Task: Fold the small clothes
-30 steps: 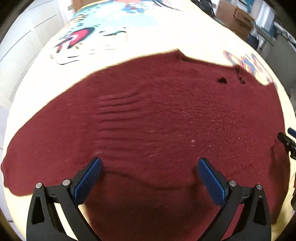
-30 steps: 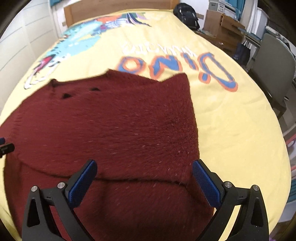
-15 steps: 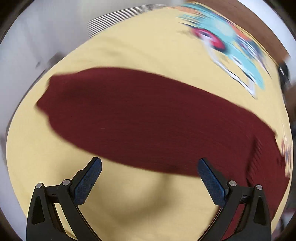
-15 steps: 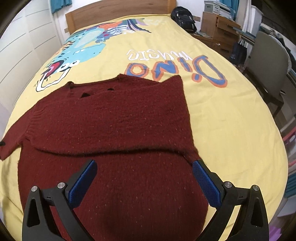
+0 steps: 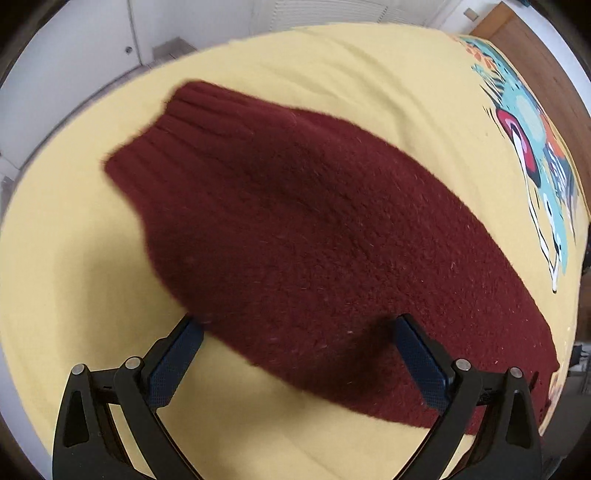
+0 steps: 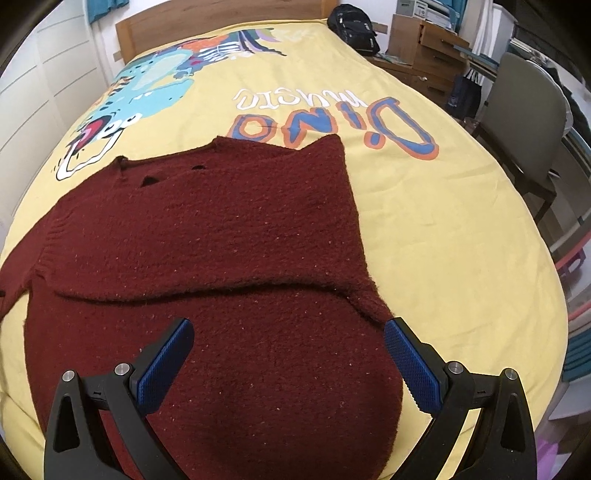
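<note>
A dark red knitted sweater point(image 6: 221, 236) lies flat on the yellow bedspread point(image 6: 461, 221). In the right wrist view its right sleeve is folded across the body, and the left sleeve sticks out at the far left. My right gripper point(image 6: 288, 354) is open and empty, just above the sweater's lower body. In the left wrist view the left sleeve point(image 5: 295, 229) stretches from the ribbed cuff point(image 5: 166, 147) at upper left toward the lower right. My left gripper point(image 5: 299, 354) is open and empty, its fingers straddling the sleeve's near edge.
The bedspread carries a dinosaur print point(image 6: 159, 77) and lettering point(image 6: 332, 122). A wooden headboard point(image 6: 221, 22) stands at the far end. A grey chair point(image 6: 524, 122), a wooden cabinet point(image 6: 424, 44) and a black backpack point(image 6: 354, 26) stand right of the bed. White wall panels point(image 5: 74, 66) line the left side.
My left gripper has swung left from over the sweater's body to the outstretched left sleeve and come close to it. My right gripper has drawn back a little; the sweater lies still.
</note>
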Tool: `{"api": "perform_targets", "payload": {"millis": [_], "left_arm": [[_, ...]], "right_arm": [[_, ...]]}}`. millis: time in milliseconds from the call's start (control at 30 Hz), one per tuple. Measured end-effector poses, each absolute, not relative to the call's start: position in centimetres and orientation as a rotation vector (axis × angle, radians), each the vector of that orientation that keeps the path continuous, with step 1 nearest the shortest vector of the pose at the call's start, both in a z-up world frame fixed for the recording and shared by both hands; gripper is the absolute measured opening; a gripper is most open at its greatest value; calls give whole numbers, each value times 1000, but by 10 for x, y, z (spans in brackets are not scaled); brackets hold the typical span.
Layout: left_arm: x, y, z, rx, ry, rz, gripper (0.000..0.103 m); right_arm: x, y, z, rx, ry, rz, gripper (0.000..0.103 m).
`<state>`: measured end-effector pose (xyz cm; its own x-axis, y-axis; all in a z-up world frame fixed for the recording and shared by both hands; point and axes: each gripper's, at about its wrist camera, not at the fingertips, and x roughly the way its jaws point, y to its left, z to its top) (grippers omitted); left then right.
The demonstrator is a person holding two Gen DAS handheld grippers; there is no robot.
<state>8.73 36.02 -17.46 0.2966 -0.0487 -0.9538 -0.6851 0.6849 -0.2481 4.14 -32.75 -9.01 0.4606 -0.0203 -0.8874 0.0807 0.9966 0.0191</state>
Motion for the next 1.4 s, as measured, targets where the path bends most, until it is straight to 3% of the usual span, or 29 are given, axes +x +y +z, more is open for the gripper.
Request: {"api": "perform_targets", "payload": {"millis": [100,167,200,533,833,1400], "left_arm": [[91,357,-173,-650,1221,490,58],[94,357,-169,-653,1205,469,16],[96,357,-166,-675,1200,437,13],[113,287,-102,-435,1125,299,11],[133,140,-54,-248,1080,17,10],[182,-114,-65,-4,1067,-385,10]], "right_arm": [[43,-327,-92,62,1093,-64,103],[44,-328,-92,66,1093,-64,103],[44,-328,-92,65,1092,-64,103],[52,-326,-84,69,1071,-47,103],[66,-325,-70,94,1060,-29,103],[70,-364,-45,117,1016,-73,103]]}}
